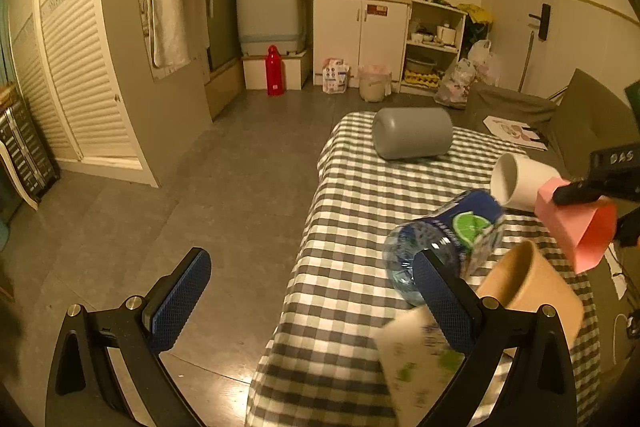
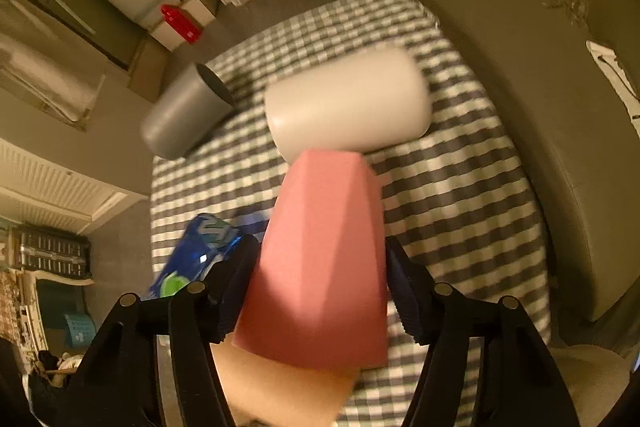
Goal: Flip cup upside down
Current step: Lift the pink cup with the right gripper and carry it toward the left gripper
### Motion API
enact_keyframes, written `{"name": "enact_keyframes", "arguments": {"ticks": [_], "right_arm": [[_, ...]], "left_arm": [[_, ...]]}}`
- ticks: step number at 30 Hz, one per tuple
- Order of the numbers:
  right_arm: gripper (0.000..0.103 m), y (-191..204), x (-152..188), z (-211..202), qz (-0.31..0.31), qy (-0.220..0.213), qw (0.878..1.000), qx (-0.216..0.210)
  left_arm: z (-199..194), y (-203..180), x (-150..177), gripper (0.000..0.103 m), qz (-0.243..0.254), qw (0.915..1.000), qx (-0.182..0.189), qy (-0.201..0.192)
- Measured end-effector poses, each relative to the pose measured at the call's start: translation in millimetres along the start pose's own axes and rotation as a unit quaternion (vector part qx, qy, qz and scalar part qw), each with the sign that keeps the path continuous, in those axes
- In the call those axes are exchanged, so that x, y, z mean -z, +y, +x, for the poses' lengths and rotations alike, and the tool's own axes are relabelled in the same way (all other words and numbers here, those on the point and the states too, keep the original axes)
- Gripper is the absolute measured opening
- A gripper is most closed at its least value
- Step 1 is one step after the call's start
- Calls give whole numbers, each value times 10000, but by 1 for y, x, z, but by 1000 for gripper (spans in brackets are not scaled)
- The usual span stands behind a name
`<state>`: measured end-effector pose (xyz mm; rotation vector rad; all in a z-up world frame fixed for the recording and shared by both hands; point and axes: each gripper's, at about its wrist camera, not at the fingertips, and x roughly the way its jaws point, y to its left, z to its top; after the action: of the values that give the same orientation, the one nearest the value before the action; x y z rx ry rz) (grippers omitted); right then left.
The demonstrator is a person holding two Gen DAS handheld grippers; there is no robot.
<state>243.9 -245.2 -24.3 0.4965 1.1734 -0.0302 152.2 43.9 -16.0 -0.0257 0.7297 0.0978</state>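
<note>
- A table [image 1: 344, 227] covered in a grey-and-white checked cloth holds several cups and a bottle; dim yellow room light.
- The right gripper [image 2: 320, 291] is clamped on a pink cup [image 2: 320, 267], its two fingers pressing opposite sides of the faceted body.
- The pink cup is off the cloth and tilted; in the left wrist view it [image 1: 576, 223] hangs at the right edge above the table, with the right gripper [image 1: 600, 203] reaching in from the right.
- The left gripper [image 1: 312, 303] has its blue-padded fingers spread wide apart, holding nothing, near the table's front edge.
- A white cup [image 1: 520, 185] lies on its side just behind the pink cup.
- A grey cup [image 1: 412, 139] lies on its side at the far end of the table.
- A blue plastic bottle [image 1: 444, 239] with a lime label lies tipped over mid-table.
- A tan paper cup [image 1: 528, 291] sits beside the bottle, close to the left gripper's right finger.
- A blurred printed paper cup [image 1: 416, 359] is nearest the camera.
</note>
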Motion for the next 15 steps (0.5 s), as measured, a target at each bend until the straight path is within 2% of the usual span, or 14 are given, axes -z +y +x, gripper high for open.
{"name": "enact_keyframes", "arguments": {"ticks": [5,9,15], "right_arm": [[62,-1,12,-46,-244,-274,9993,-108],[62,-2,43,-79,-517,-346,9978,-212],[62,-2,94,-92,-781,-265,9958,-395]], "left_arm": [[-32,-5,4,103,-23,9999,48,-136],[-57,-7,16,103,-47,9999,39,-160],[-86,-5,38,103,-24,9998,-102,-196]]}}
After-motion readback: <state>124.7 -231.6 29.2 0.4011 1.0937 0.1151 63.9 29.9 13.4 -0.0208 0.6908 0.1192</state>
